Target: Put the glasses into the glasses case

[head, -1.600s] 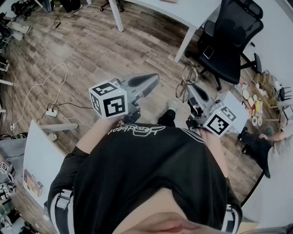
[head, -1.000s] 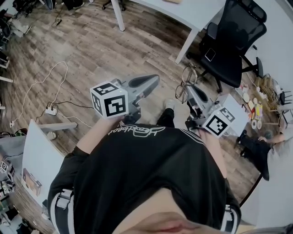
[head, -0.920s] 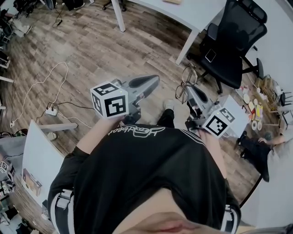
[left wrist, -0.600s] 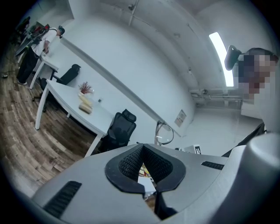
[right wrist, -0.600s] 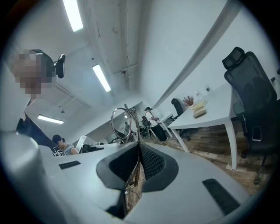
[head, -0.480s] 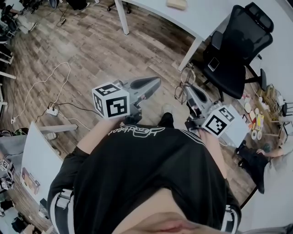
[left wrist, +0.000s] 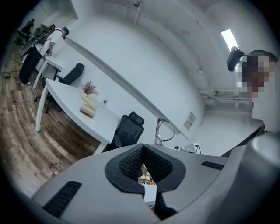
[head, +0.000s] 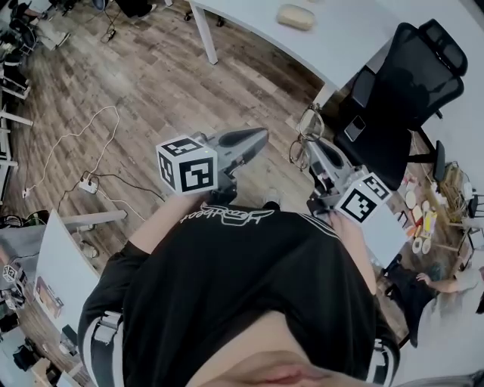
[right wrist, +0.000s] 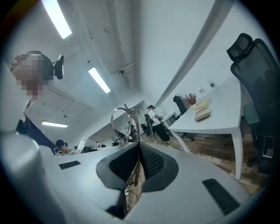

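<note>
Person stands on plank floor [head: 151,83], black shirt, one gripper in each hand, both held out at about waist level and pointing toward the white table [head: 340,38].

Right gripper [head: 312,148]: jaws clenched on the glasses [head: 311,123]. In the right gripper view the pads pinch a folded temple arm edge-on, and the round wire-rimmed lenses stand up above the jaw tips [right wrist: 123,122]. Glasses are off any surface, carried in the air.

Left gripper [head: 259,138]: jaws closed together with nothing between them. Its own view shows the ribbed pads meeting at the notch, only background seen through the slit below. The glasses show just past its right shoulder [left wrist: 165,130], so the two tools are side by side, apart.

Tan oblong case [head: 295,17] lies on the tabletop near the table's edge, well apart from both grippers.

Black mesh office chair [head: 412,83] stands at the table's right end. White cable and power strip [head: 87,184] on the floor to the left.
</note>
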Motion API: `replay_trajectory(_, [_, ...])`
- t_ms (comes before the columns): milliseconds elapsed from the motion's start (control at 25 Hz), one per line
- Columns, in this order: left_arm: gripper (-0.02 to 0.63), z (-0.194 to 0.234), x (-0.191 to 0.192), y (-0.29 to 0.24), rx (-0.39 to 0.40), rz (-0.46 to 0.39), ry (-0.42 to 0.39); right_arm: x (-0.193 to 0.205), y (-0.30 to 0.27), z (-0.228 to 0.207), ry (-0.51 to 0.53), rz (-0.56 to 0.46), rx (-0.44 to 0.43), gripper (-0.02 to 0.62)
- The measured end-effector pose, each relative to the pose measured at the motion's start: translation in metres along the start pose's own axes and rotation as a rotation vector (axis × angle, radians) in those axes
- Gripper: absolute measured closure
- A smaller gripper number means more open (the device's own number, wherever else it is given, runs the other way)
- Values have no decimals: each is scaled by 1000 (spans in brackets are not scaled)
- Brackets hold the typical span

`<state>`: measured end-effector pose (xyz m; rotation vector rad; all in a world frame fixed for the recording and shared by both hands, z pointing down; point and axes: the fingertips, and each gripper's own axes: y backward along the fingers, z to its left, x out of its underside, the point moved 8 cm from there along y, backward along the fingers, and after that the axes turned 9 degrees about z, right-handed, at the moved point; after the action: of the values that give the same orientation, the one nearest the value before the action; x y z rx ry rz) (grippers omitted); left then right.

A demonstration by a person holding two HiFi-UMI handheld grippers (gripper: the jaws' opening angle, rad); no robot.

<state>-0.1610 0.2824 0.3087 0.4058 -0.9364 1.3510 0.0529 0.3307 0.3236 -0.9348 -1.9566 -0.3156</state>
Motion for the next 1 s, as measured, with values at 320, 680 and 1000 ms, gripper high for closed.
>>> replay_trajectory(320, [600, 24, -47, -63, -21, -18, 9, -58, -6, -67, 13, 8, -30, 577])
replay_trajectory(680, [600, 38, -82, -128, -24, -50, -10, -103, 1, -130, 36, 5, -46, 577])
replay_trajectory(1000, [600, 46, -92, -139, -48, -69, -1, -117, 0, -152, 39, 2, -55, 577])
